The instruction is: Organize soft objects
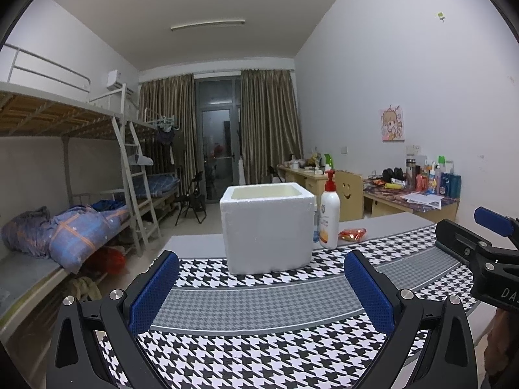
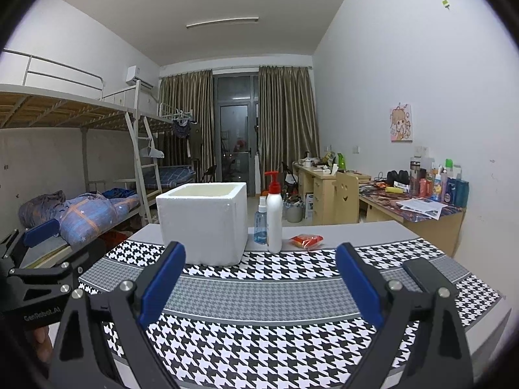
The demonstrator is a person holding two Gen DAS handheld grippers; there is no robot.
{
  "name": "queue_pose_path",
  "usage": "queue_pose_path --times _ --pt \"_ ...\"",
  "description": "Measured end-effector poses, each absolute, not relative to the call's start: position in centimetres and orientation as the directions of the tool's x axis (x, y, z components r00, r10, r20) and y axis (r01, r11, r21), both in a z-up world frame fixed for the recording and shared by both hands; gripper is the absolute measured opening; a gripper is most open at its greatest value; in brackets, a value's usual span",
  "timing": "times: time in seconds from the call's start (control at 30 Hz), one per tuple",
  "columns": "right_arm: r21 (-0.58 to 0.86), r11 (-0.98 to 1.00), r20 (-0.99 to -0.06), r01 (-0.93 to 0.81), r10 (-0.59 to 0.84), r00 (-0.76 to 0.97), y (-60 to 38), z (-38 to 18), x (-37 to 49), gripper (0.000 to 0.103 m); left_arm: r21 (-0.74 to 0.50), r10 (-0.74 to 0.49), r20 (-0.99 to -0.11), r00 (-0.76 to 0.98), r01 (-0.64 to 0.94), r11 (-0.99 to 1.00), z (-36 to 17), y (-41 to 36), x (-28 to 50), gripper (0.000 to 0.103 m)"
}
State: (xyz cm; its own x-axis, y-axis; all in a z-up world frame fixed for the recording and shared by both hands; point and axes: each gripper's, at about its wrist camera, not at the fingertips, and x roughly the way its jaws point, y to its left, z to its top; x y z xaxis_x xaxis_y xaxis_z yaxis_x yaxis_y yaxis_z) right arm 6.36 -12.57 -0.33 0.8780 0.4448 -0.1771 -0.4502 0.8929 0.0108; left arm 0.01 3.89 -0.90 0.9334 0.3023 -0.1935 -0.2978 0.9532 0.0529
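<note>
Foam box point(image 1: 267, 227): white, open-topped, on the houndstooth cloth point(image 1: 259, 350), straight ahead of the left gripper point(image 1: 261, 287), ahead-left of the right gripper point(image 2: 261, 278).
Red packet point(image 2: 306, 241): beyond the right gripper, right of the pump bottle point(image 2: 274, 218).
Left gripper: spread, empty.
Right gripper: spread, empty.

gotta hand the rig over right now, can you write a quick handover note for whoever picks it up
Left gripper: open, empty, above the houndstooth mat.
Right gripper: open, empty, above the same mat.
White foam box stands open-topped at the mat's far edge; its inside is hidden. Right of it: small blue spray bottle, white pump bottle, red snack packet.
Done: nothing evident.
Left: probably the packet goes into the box; neither gripper has touched it.
</note>
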Motion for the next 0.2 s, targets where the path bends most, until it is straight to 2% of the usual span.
queue_pose_path --times 0.2 --pt "0.007 0.892 -0.189 -0.453 0.446 0.875 -12.48 -0.74 6.5 0.096 0.045 0.289 -0.215 0.933 -0.286 0.957 -1.31 3.96 0.39 0.102"
